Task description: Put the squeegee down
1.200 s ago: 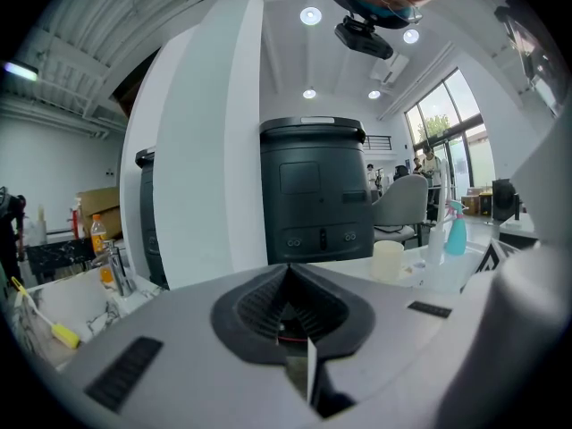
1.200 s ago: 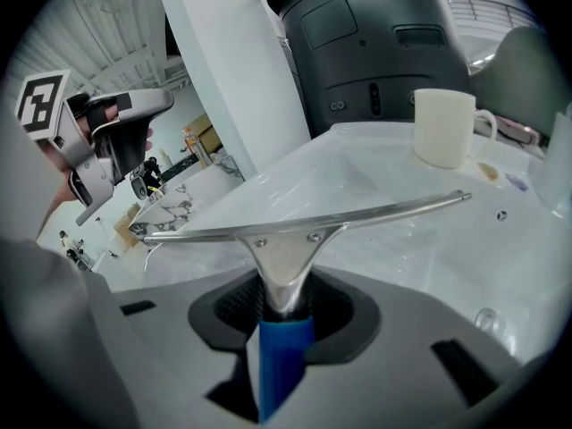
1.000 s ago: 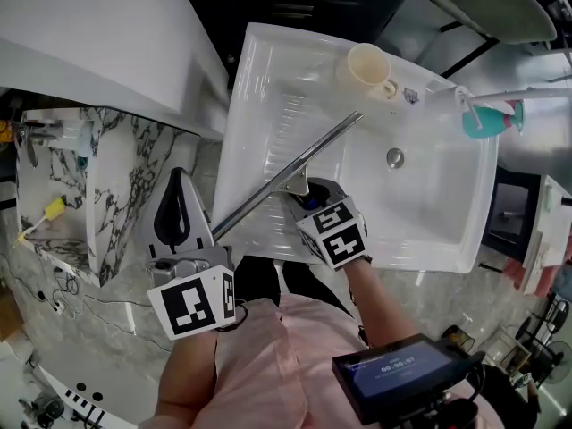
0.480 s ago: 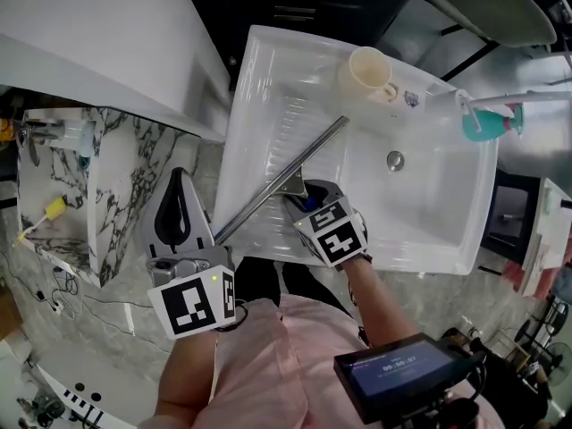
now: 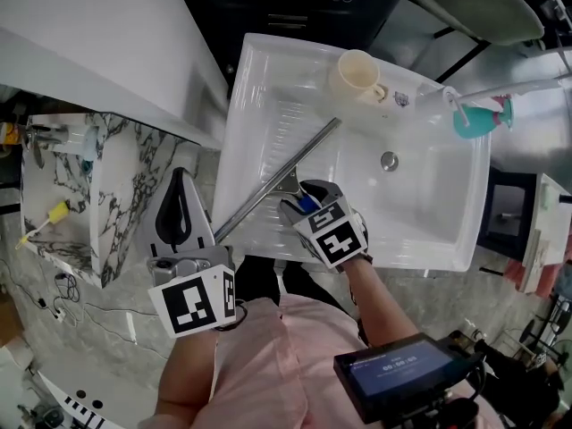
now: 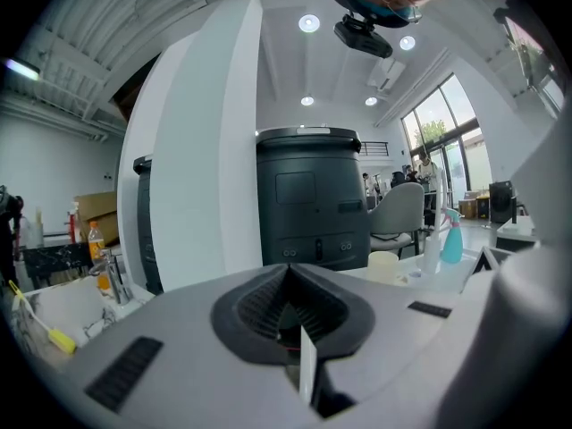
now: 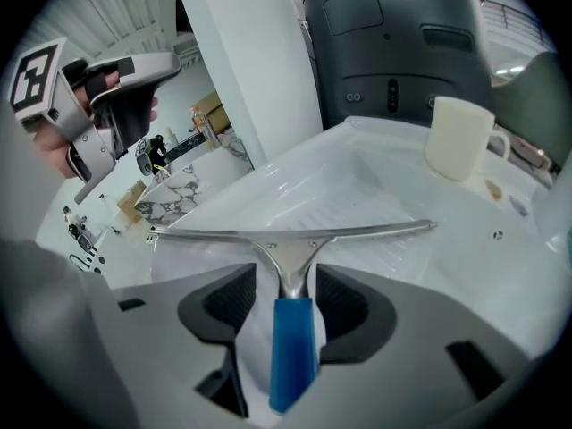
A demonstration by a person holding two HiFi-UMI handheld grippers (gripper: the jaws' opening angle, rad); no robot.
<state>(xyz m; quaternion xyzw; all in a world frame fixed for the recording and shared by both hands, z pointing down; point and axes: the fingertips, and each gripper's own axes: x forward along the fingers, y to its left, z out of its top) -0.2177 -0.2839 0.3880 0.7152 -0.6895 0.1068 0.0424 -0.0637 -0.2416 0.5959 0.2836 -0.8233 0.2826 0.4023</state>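
Note:
The squeegee, a long metal blade on a blue handle, lies slanted across the ribbed drainboard of the white sink. My right gripper points down at it with its jaws opening. The handle lies between the dark pads with a gap on each side, so nothing presses on it. My left gripper hovers left of the sink over the marble counter, shut and empty. It also shows at the upper left of the right gripper view.
A cream cup stands on the sink's far rim, and a teal spray bottle at its right corner. The drain sits in the basin. A yellow brush lies on the marble counter. A white wall rises at the far left.
The right jaws have spread off the blue handle. The squeegee has settled slightly toward the lower left on the drainboard. The left gripper has stayed put.

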